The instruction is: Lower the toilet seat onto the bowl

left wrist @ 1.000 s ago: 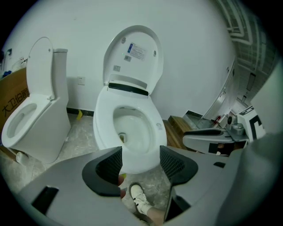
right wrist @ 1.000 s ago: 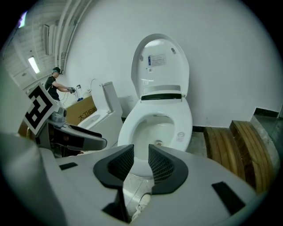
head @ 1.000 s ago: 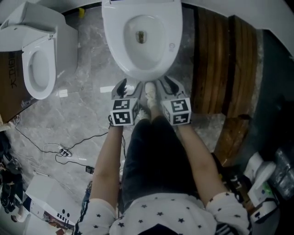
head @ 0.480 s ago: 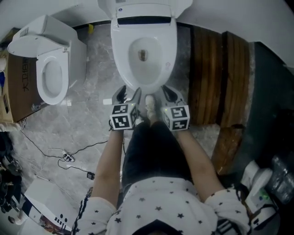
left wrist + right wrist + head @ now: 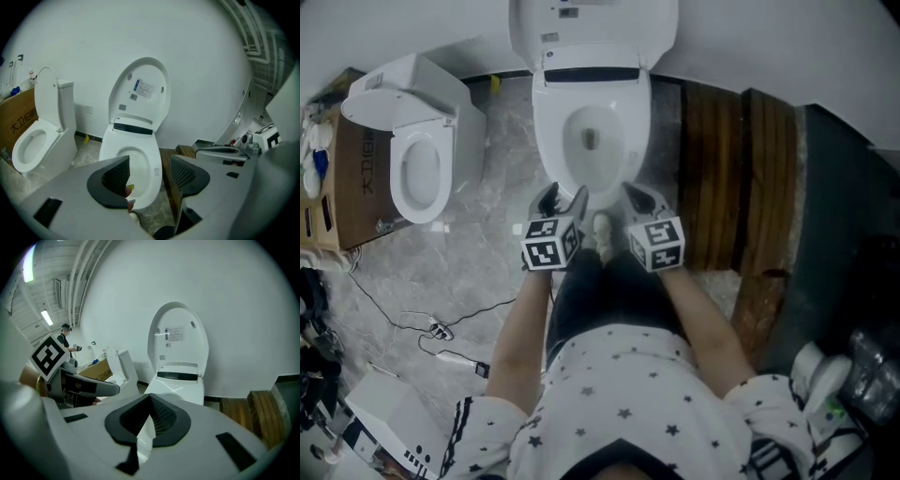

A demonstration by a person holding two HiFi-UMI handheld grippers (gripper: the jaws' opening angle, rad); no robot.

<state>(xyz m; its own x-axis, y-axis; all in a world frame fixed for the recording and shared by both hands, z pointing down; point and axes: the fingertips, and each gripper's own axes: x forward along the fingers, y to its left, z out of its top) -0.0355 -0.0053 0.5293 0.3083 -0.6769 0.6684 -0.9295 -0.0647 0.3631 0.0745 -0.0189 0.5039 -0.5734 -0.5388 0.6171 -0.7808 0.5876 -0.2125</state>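
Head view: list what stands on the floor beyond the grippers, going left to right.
cardboard box → smaller toilet → large toilet with its lid raised → wooden platform

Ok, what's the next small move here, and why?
Probably reach the left gripper forward and up to the top edge of the raised toilet lid. The lid stands upright and untouched; both grippers hang short of the bowl, the left open and empty, the right gripper shut.
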